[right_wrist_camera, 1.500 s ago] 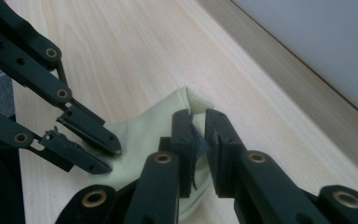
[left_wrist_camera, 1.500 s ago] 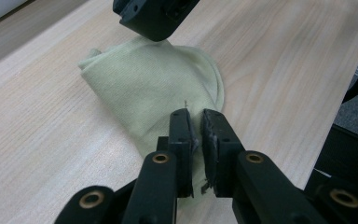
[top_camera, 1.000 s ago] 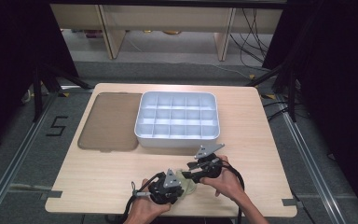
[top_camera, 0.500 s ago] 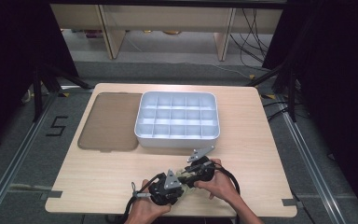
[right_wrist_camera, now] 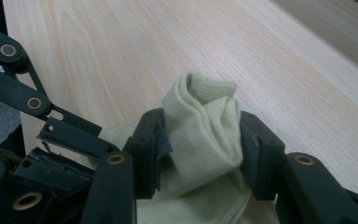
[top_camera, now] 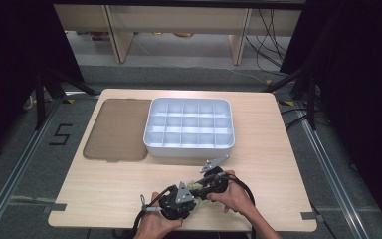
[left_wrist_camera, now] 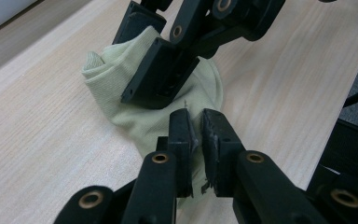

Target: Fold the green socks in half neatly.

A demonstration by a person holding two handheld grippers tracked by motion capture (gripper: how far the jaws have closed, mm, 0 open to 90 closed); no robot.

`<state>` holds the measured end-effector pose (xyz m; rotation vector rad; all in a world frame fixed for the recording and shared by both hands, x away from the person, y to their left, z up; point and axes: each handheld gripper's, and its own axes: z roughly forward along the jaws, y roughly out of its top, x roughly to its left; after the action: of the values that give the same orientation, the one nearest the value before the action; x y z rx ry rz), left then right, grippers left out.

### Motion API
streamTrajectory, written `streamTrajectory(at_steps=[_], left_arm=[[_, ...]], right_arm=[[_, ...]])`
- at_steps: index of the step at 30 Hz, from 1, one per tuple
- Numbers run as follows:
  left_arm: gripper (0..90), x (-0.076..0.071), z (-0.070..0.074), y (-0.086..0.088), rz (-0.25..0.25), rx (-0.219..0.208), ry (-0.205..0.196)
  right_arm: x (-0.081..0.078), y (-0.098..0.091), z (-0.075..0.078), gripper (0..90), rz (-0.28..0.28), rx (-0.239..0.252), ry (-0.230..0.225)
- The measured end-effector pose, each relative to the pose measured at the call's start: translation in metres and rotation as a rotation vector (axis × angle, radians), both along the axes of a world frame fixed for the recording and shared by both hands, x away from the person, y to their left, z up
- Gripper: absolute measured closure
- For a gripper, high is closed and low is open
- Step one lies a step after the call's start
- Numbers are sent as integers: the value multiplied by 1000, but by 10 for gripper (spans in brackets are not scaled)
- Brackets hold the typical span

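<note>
A pale yellow-green sock (top_camera: 194,185) lies near the table's front edge, partly rolled into a bundle (right_wrist_camera: 208,122). My left gripper (left_wrist_camera: 196,125) pinches a flat edge of the sock (left_wrist_camera: 204,91) between nearly touching pads. My right gripper (right_wrist_camera: 199,140) comes in from the opposite side. Its jaws have just been closing, and its pads press both sides of the rolled bundle. In the high view the left gripper (top_camera: 188,195) and the right gripper (top_camera: 201,185) meet tip to tip over the sock, each held in one of the person's hands.
A white tray (top_camera: 189,147) with several empty compartments stands at the middle of the table. A flat brown lid (top_camera: 117,128) lies to its left. Cables trail from both grippers over the front edge. Bare wood stretches left and right of the hands.
The right hand and its gripper have shifted a little toward the left gripper and the front edge. The left hand has stayed put.
</note>
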<state>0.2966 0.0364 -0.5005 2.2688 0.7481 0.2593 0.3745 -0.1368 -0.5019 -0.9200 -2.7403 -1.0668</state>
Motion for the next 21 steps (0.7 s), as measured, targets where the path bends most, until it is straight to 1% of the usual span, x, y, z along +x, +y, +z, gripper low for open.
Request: streamTrajectory(at_steps=[2,3,5,6,7,8,10,13,14,15,16,17,18,19,20,21], left_arm=[[813,0,0,0,-4,0,-1],[813,3,1,2,-25,17,-14],[813,2,1,2,-23,7,-5],[812,2,1,1,-21,6,-8],[810,2,1,1,-21,14,-18],[809,0,0,1,-7,5,-3],[806,1,0,1,-10,11,-12],[802,1,0,2,-11,-4,-1],[799,1,0,2,-9,-1,-3],[796,2,1,2,-22,1,-5],[792,2,1,2,-25,-3,2],[789,3,1,3,-28,2,-2],[782,2,0,3,-30,-7,2],[776,3,1,3,-43,-2,6],[771,2,0,3,-21,-22,22],[764,2,0,3,-23,-25,24]], right_arm=[[0,0,0,570,4,2,2],[0,-1,0,574,3,3,16],[2,-2,-1,588,10,19,21],[2,-2,-2,592,-1,28,24],[2,-3,-2,596,1,35,38],[2,-3,-2,599,1,37,38],[2,-3,-2,604,1,37,37],[2,-3,-2,613,1,42,37],[2,-3,-2,620,1,43,37],[2,-3,-2,625,2,45,37],[2,-4,-3,631,5,48,38],[2,-4,-3,633,3,50,39],[1,-4,-3,639,1,54,41],[1,-4,-3,644,0,55,34],[0,-4,-3,648,-1,58,29],[0,-4,-3,651,2,57,30]])
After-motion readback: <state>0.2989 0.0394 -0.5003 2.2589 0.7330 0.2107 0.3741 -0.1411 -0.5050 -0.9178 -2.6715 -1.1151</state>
